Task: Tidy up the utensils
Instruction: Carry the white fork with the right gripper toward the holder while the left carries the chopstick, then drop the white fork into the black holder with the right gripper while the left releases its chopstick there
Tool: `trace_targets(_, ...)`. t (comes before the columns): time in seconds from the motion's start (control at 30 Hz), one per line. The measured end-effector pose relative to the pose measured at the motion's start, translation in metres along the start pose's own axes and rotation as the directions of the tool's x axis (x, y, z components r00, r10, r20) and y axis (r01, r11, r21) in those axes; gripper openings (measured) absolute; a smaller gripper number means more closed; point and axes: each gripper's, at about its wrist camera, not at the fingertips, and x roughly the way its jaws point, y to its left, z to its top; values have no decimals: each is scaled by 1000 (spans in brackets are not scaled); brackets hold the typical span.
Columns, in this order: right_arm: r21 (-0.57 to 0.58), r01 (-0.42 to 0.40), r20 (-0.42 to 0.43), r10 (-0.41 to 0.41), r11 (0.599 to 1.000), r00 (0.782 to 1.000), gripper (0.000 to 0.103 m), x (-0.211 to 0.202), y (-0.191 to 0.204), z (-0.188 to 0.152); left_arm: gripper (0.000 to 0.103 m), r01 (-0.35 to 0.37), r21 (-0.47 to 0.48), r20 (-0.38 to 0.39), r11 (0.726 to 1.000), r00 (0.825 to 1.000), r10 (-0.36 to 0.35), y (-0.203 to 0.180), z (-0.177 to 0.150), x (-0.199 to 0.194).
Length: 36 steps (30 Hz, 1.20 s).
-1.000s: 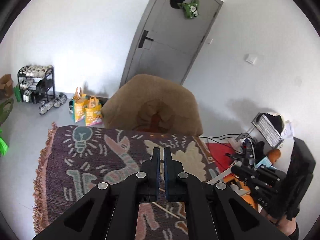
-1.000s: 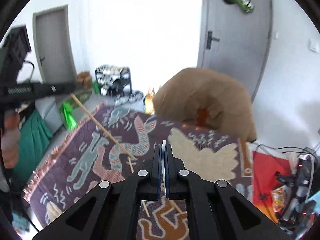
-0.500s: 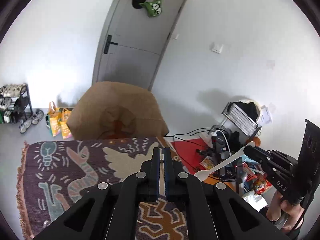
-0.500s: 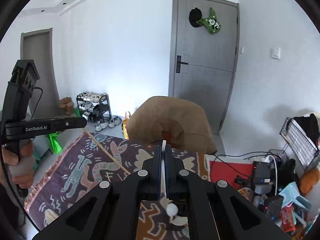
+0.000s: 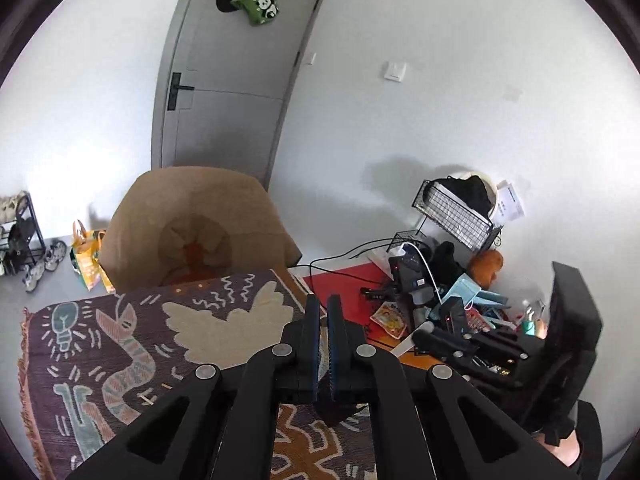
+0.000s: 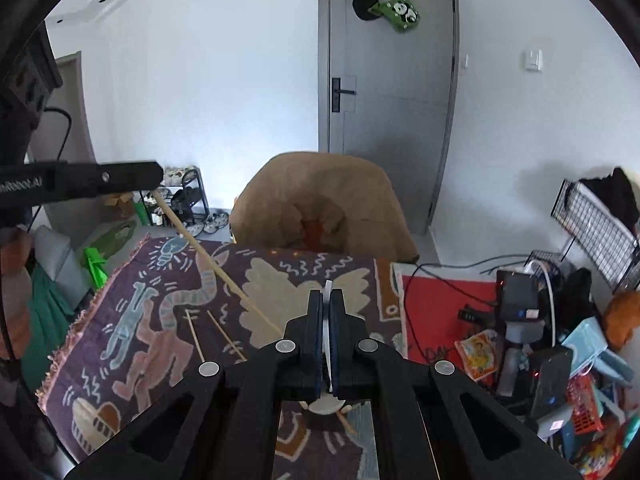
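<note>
While angled down over the rug (image 6: 168, 340), left claw (image 6: 154, 178) pinches a chopstick (image 6: 216, 268), right claw (image 6: 327, 304) grips a white spoon (image 6: 328, 320).

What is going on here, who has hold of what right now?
A person holds a gripper in each hand above the patterned rug. The left gripper is shut on a long wooden chopstick that slants down over the rug. The right gripper is shut on a white plastic spoon. Two more chopsticks lie loose on the rug. No holder for them is in view.
</note>
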Motion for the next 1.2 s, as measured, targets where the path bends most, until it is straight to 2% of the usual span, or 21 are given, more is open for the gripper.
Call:
trace_targets(0.1,47,-33,-48,35,998,998,5,6,-9,-3,3,2,3,-6,1000,1000,-2,-5,1,5)
trace_targets(0.13,54,-41,-56,44,998,997,10,4,-13,-4,2,6,2,-10,1000,1000,-6,-7,2,6)
trace_targets(0.2,62,-26,-37,28,998,999,44,-6,-21,-6,2,13,3,-17,1000,1000,-13,-10,1,10)
trace_targets(0.27,76,-15,-14,16,997,1000,53,-19,-30,-6,2,22,5,-25,1000,999,-22,-13,1,13)
trace_targets(0.47,122,-1,-7,2,993,1000,54,-43,-59,-17,2,45,37,-47,998,998,-43,-31,-1,22)
trace_targets(0.6,179,23,6,-25,984,1000,70,-54,-78,-35,3,52,65,-67,997,997,-48,-41,-4,28)
trace_targets(0.77,245,21,10,-24,969,1000,71,-59,-96,-61,2,45,108,-94,993,995,-35,-55,-8,36)
trace_targets(1.07,328,-7,39,-6,945,999,72,-61,-114,-92,3,-14,179,-143,984,989,40,-69,-14,50)
trace_targets(1.2,361,-18,54,-2,933,999,79,-59,-114,-104,3,-7,173,-178,985,983,38,-71,-21,66)
